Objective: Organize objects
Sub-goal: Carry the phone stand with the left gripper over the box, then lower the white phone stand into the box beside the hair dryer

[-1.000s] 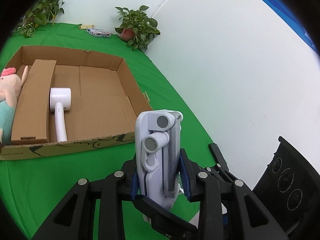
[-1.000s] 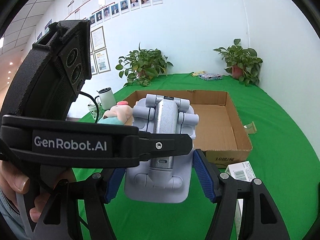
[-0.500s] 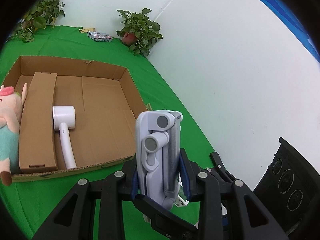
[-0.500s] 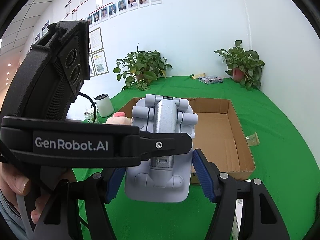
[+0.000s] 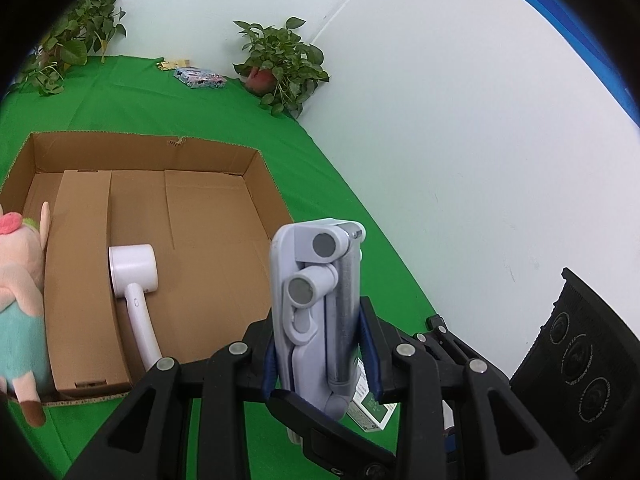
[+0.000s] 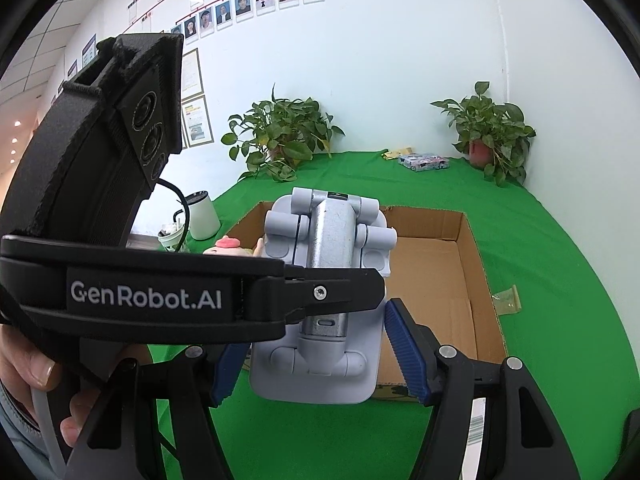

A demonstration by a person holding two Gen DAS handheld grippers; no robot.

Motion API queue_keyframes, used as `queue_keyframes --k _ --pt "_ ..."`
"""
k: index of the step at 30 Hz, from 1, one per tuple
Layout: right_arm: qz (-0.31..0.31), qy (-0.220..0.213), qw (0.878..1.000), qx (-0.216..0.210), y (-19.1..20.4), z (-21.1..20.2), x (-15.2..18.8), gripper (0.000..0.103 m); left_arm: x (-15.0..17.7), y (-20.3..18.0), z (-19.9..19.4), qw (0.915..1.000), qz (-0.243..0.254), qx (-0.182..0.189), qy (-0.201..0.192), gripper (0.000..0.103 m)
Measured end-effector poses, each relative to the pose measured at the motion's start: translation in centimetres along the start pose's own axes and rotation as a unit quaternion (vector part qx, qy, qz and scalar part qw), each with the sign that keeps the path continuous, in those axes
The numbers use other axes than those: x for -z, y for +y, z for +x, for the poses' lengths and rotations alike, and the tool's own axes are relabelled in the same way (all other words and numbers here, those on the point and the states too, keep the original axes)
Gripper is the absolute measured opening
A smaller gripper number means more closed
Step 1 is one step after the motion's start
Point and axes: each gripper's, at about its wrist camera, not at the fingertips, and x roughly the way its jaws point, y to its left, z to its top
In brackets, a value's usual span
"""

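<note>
Well, the green bench (image 5: 120, 112) takes up most of both views, w/ white walls close along its far and right edges, so room to swing wide on the right looks limited. The open cardboard box (image 5: 140, 152) sits in the middle of it, low-walled and topless, prob. the place things are being sorted into. Inside, a long folded cardboard piece (image 5: 80, 260) lies lengthwise on the left, w/ a plush pig (image 5: 20, 280) against its outer side, hanging over the near wall. A white hair dryer (image 5: 134, 268) lies flat just right of the cardboard piece, handle toward the near wall. The box's right half is bare floor, the obvious free spot.

The task's thing, a grey folding phone stand (image 5: 316, 300), is up in the air in front of the box's near right corner, not touching bench or box. The left tool (image 5: 320, 352) is clamped on its thin sides, blue pads pressed flat, which keeps it upright. The right tool (image 6: 316, 364) straddles the stand's wide base, jaws about halfway apart; can't tell if its pads actually press. Two tools on one item suggests steadying it for the carry.

Approx. next need: clear the near wall, then lower into the bare right half, away from the dryer. A small green-and-white carton (image 5: 370, 404) lies on the bench below the stand
</note>
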Motion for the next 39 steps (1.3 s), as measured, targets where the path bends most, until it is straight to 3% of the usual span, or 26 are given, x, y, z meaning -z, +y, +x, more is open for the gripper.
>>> queue_keyframes --k 9,19,39 --pt "0.007 0.018 1.000 -0.007 -1.5 3.2 -1.2 0.064 -1.6 1.8 1.9 0.9998 -0.011 -0.007 0.017 0.032" --pt "0.023 0.061 0.998 -0.027 -4.4 7.4 0.0 0.063 -1.7 4.5 5.7 0.9973 -0.045 -0.021 0.054 0.032" --pt "0.095 0.166 0.979 -0.073 -10.7 18.1 4.4 0.063 -0.3 9.9 14.0 0.9813 -0.100 -0.065 0.151 0.032"
